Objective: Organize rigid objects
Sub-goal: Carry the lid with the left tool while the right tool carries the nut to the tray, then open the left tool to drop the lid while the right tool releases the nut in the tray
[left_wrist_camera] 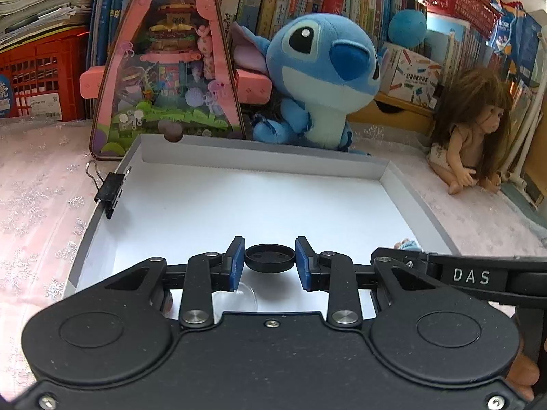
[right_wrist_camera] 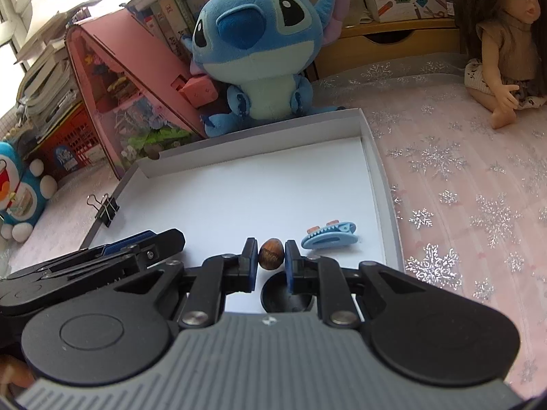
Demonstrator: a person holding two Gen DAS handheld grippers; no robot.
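Observation:
A shallow white box lid (left_wrist_camera: 259,205) lies on the table; it also shows in the right wrist view (right_wrist_camera: 259,184). My left gripper (left_wrist_camera: 270,259) is shut on a round black cap (left_wrist_camera: 270,258) and holds it just above the lid's floor. My right gripper (right_wrist_camera: 271,256) is shut on a brown nut (right_wrist_camera: 271,253) above the lid. A light blue hair clip (right_wrist_camera: 330,236) lies in the lid to the right of the nut. A black binder clip (left_wrist_camera: 111,191) grips the lid's left wall, also in the right wrist view (right_wrist_camera: 106,209). A black round cap (right_wrist_camera: 285,294) shows under the right gripper.
A Stitch plush (left_wrist_camera: 318,78), a pink triangular toy house (left_wrist_camera: 167,68) and a doll (left_wrist_camera: 471,130) stand behind and beside the lid. Bookshelves and red crates line the back. A second brown nut (left_wrist_camera: 172,133) rests at the lid's far-left corner. The cloth has a snowflake pattern.

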